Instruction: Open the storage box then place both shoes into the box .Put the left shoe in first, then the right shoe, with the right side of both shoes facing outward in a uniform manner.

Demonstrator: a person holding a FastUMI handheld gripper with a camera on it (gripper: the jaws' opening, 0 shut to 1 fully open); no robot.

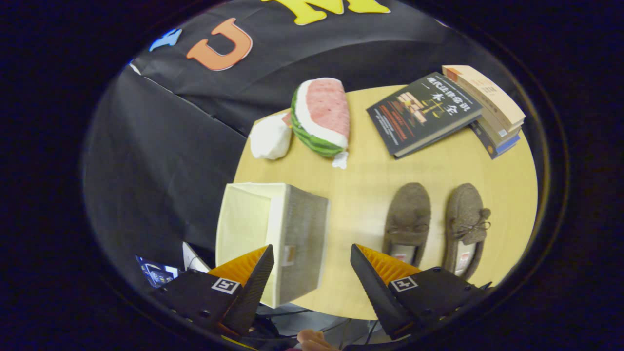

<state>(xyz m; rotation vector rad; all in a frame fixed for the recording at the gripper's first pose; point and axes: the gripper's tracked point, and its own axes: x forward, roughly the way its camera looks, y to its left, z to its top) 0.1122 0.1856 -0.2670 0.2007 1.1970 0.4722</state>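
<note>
The gripper [312,268] hangs wide open and empty; the box [273,234] sits just ahead, the left shoe [407,219] beyond its right finger.

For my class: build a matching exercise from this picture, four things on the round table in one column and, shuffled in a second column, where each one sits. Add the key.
Things
1. storage box
2. watermelon plush
3. pair of shoes
4. stack of books

Places
A. at the table's far edge, beside a white plush
B. side by side, just beyond one finger of the claw
C. far side of the table, beyond the shoes
D. at the table's edge, open top showing, partly between the open claw's fingers

Pairs: 1-D, 2-A, 3-B, 4-C
</note>
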